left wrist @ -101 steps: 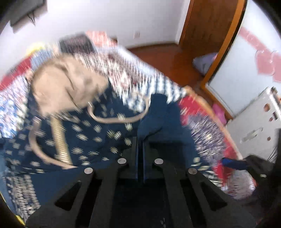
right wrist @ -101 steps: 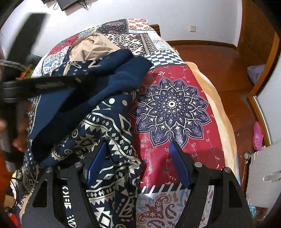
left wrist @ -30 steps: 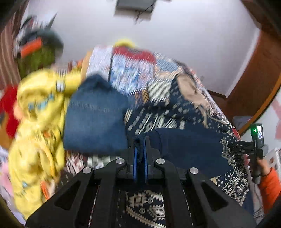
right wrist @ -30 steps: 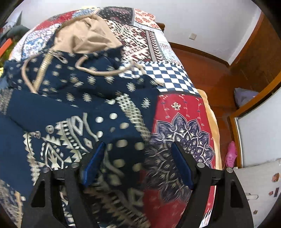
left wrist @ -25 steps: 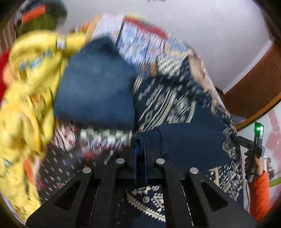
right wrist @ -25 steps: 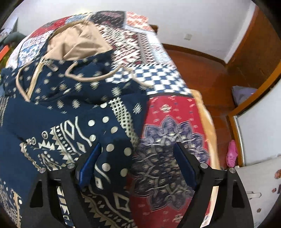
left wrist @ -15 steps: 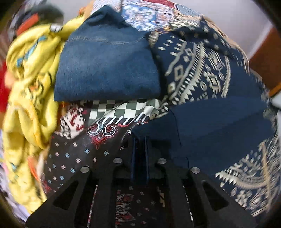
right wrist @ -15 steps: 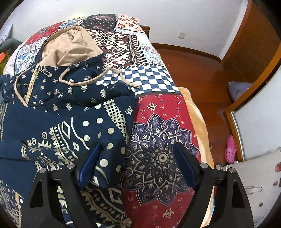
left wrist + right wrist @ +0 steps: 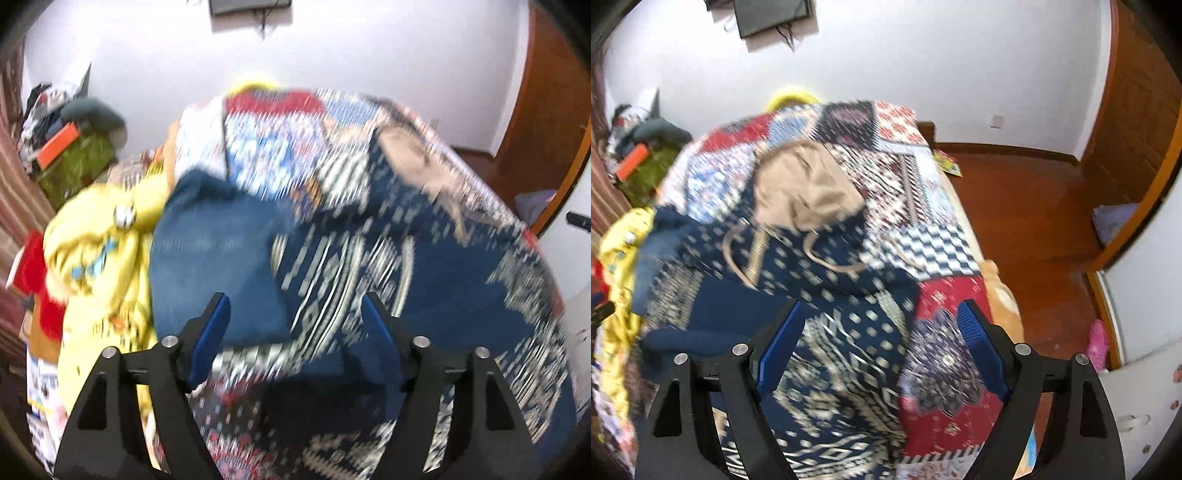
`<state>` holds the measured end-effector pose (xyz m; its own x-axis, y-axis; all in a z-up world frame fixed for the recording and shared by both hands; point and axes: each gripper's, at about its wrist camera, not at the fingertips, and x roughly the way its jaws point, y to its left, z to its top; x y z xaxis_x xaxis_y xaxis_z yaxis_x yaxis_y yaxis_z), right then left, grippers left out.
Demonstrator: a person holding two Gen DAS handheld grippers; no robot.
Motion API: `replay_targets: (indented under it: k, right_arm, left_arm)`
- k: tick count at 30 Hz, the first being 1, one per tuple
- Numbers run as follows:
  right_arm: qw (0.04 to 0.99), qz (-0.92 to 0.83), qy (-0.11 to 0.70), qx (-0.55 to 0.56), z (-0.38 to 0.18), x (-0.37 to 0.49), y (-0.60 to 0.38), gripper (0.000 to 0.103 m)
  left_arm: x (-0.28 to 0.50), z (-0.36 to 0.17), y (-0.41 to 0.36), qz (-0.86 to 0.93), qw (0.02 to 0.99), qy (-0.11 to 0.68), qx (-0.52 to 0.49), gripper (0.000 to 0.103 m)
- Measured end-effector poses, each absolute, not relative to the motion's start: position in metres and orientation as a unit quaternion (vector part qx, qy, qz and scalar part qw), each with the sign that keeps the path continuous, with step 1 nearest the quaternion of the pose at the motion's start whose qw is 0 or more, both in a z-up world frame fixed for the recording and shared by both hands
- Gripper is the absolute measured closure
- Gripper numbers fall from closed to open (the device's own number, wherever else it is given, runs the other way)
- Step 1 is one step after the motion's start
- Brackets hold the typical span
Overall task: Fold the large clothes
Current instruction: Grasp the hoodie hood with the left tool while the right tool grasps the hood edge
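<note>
A navy hoodie with a cream pattern (image 9: 827, 325) and a beige hood (image 9: 801, 192) lies spread on the patchwork bed cover (image 9: 894, 177). It also shows in the left wrist view (image 9: 424, 266), blurred. One plain navy sleeve (image 9: 332, 391) lies across its lower part, just below my left gripper (image 9: 295, 317). The left gripper is open and empty above the hoodie's left edge. My right gripper (image 9: 882, 321) is open and empty above the hoodie's right side.
Folded blue jeans (image 9: 214, 258) and a yellow garment (image 9: 99, 258) lie on the bed left of the hoodie. A green box with clutter (image 9: 74, 158) stands at far left. The bed edge and wooden floor (image 9: 1027, 206) are on the right, with a white appliance (image 9: 1137, 413).
My left gripper has opened and let go of the navy sleeve, which now lies on the hoodie. Both grippers have lifted and tilted up away from the bed.
</note>
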<state>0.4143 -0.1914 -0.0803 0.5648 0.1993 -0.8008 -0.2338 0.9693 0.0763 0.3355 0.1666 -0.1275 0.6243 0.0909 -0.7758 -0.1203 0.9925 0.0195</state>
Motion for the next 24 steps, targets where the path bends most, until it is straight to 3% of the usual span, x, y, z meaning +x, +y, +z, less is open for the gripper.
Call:
replay_targets:
  k: [3,9,24]
  right_arm:
    - [0.885,0.144,0.442,0.007,-0.072,0.43,-0.183,0.02]
    - [0.883,0.153,0.442,0.03,-0.077,0.467,-0.166,0.02]
    - [0.792,0.123,0.561,0.209,-0.211,0.596,-0.155,0.02]
  left_arm:
    - [0.366,-0.108,0.155,0.038,0.912,0.408,-0.024,0.016]
    - [0.443,-0.102,0.134,0.021,0.91,0.412,-0.04,0.015]
    - [0.595,-0.214,0.111,0.015,0.845,0.513,-0.153,0.015]
